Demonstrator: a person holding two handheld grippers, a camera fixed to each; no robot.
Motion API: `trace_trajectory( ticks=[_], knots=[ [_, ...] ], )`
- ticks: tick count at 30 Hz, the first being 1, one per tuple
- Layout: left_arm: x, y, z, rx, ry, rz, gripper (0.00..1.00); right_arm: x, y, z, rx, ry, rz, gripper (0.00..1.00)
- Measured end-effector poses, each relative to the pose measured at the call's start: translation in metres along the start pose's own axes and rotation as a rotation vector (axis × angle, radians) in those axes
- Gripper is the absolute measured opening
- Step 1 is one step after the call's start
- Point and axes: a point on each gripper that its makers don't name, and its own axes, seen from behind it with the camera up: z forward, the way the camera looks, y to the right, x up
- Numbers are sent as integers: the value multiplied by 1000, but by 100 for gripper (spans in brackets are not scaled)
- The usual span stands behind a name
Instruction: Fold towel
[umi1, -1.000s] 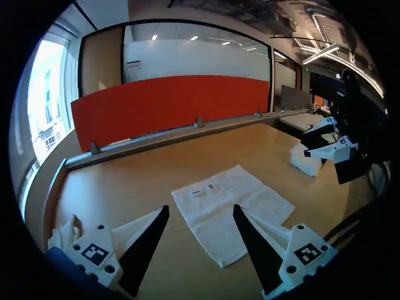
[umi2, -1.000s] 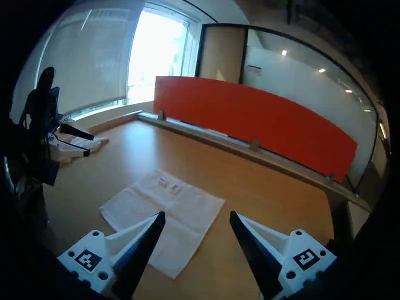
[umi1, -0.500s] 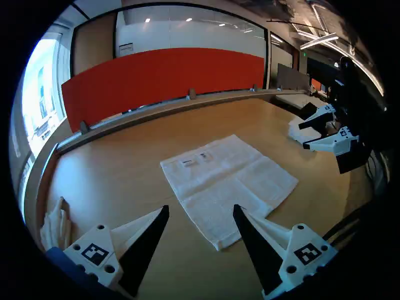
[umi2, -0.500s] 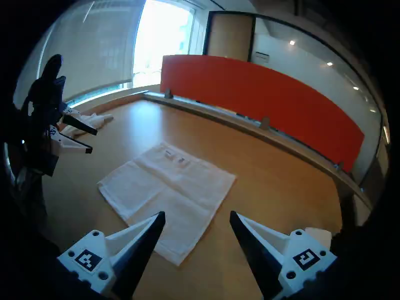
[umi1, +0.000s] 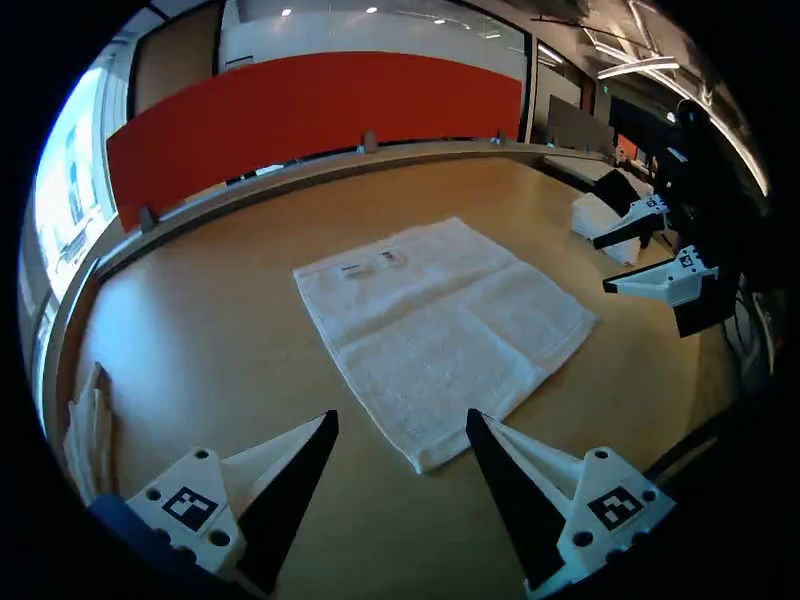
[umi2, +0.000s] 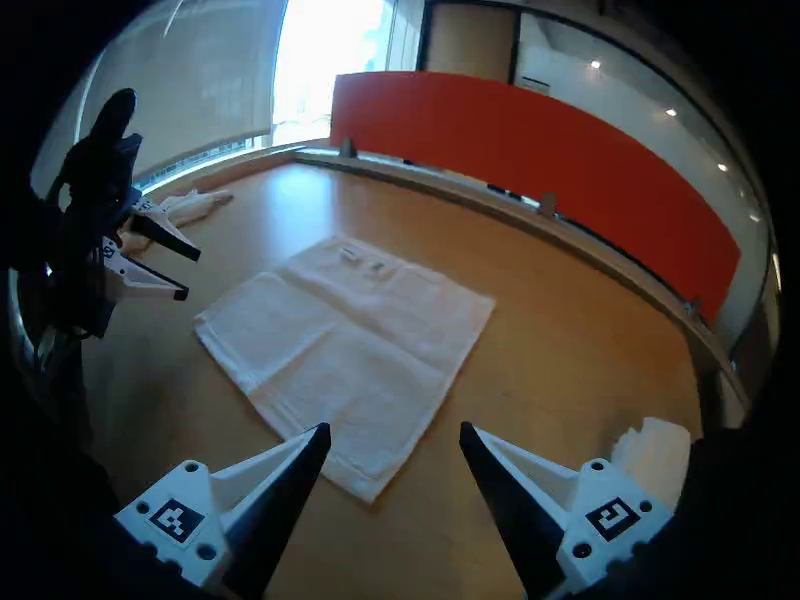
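two grippers, both spread wide, holding nothing. left gripper (umi1: 400, 414) is lined up on a near corner of the flat white terry towel (umi1: 440, 320), fingers clear of the cloth. right gripper (umi2: 392, 428) points at a near corner the same way. towel lies spread open in the middle of the light wooden table (umi1: 200, 330), small label patches toward its far side.

step in hand, as i judge it: approach before the first fold, nothing gripped yet. next move calls for each gripper to drop onto its corner, pinch the cloth, then lift and carry it across to the opposite edge, both moving together so the fold lands square.

around: long orange-red partition panel (umi1: 320, 110) along the table's far side. small pile of white cloth (umi1: 590, 215) near the right gripper. another white cloth bundle (umi1: 85, 440) at the table edge on the left. both sit well apart from the towel, so nothing seems to block the fold path.
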Motion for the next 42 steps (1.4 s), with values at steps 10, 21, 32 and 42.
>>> trace_trajectory(
  ticks=[10, 21, 32, 42],
  knots=[
    [-21, 6, 12, -18, -53, -10, 95, -25, -5, 8, 14, -42, 6, 100],
    [-45, 17, 21, -41, -107, 1, 95, -45, -13, 15, 29, -75, 5, 99],
    [-54, 26, 26, -51, -131, -5, 93, -56, -17, 18, 39, -94, 6, 91],
    [-56, 22, 28, -24, -144, -5, 64, -57, -19, 21, 45, -99, 4, 76]
  ],
)
